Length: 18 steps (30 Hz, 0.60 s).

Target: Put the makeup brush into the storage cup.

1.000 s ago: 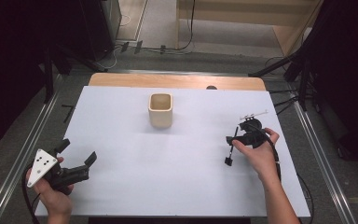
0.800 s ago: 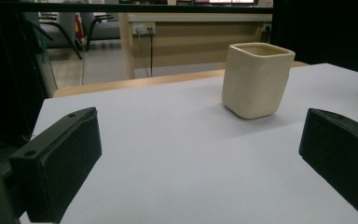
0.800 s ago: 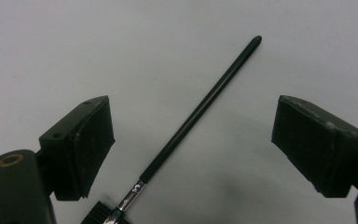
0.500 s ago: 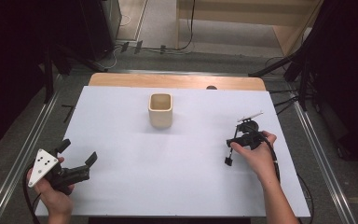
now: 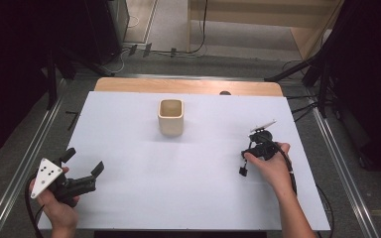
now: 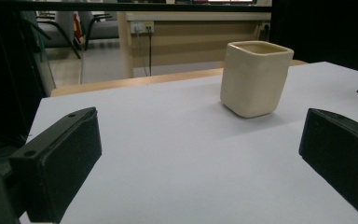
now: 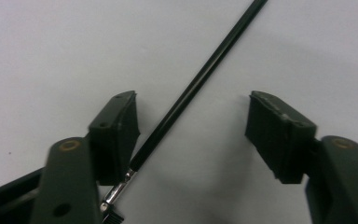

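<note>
Tabletop (image 5: pixel 129 124): white sheet over a wooden top, the bare wood showing as a strip along the far edge
Cup (image 5: pixel 171 117): cream, square-sided with rounded corners, upright, mouth open; it stands near the middle of the far edge, well apart from both grippers
Left gripper (image 5: pixel 82 166): held in the person's left hand (image 5: pixel 59 206) at the near left corner, the grey three-cornered plate on top; its 2 jaws stand wide apart with nothing between them, and in the left gripper view they frame bare tabletop with the cup beyond
Right gripper (image 7: pixel 191 135): held in the right hand (image 5: pixel 273 166) near the right edge, pointing down at the tabletop; its 2 jaws stand apart, gripping nothing
Black rod (image 7: pixel 200 79): thin, with a silver ferrule at its near end, lying on the tabletop between the right gripper's jaws, just beside the left-hand jaw in that view; whether it touches that jaw I cannot tell
Cable (image 5: pixel 291 171): black, trailing from the right gripper along the forearm
</note>
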Each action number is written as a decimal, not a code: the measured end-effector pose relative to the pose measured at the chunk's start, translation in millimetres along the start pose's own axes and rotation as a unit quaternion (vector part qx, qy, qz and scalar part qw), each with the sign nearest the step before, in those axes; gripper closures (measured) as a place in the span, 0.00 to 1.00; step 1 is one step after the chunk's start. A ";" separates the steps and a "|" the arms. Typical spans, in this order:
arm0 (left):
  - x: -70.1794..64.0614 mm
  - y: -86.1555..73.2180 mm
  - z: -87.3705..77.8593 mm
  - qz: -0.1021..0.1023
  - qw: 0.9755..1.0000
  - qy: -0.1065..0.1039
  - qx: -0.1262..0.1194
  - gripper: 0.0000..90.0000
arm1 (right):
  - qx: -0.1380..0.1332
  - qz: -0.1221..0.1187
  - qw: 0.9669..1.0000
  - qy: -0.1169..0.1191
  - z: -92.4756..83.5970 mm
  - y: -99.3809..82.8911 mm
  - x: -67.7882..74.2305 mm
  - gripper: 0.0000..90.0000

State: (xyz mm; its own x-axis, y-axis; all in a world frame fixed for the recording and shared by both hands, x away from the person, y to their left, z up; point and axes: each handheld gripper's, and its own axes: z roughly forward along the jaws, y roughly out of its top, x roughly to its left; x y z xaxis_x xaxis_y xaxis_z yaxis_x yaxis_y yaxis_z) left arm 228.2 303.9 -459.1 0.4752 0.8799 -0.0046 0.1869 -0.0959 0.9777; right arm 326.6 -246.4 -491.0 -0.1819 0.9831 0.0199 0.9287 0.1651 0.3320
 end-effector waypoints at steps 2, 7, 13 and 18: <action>-0.4 0.1 0.0 0.001 1.000 -0.001 0.000 0.00 | 0.001 0.002 1.000 -0.001 -1.1 -0.1 -0.8 0.52; -1.3 0.3 0.5 0.001 1.000 -0.002 0.000 0.00 | -0.001 0.020 1.000 -0.009 -2.2 0.2 -4.0 0.72; -2.1 0.9 0.5 0.004 1.000 -0.004 0.000 0.00 | -0.006 0.030 1.000 -0.009 -2.3 0.5 -6.7 0.93; -3.4 1.5 1.5 0.006 1.000 -0.008 -0.002 0.00 | -0.008 0.030 0.999 -0.007 -1.9 0.4 -7.4 0.97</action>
State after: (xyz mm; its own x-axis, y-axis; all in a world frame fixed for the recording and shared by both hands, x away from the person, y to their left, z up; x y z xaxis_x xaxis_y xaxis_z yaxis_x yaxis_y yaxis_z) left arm 228.1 300.1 -457.9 0.4907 0.8713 0.0034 0.1785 -0.1043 0.9784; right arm 327.7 -253.7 -489.2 -0.1207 0.9923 0.0279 0.9330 0.1038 0.3447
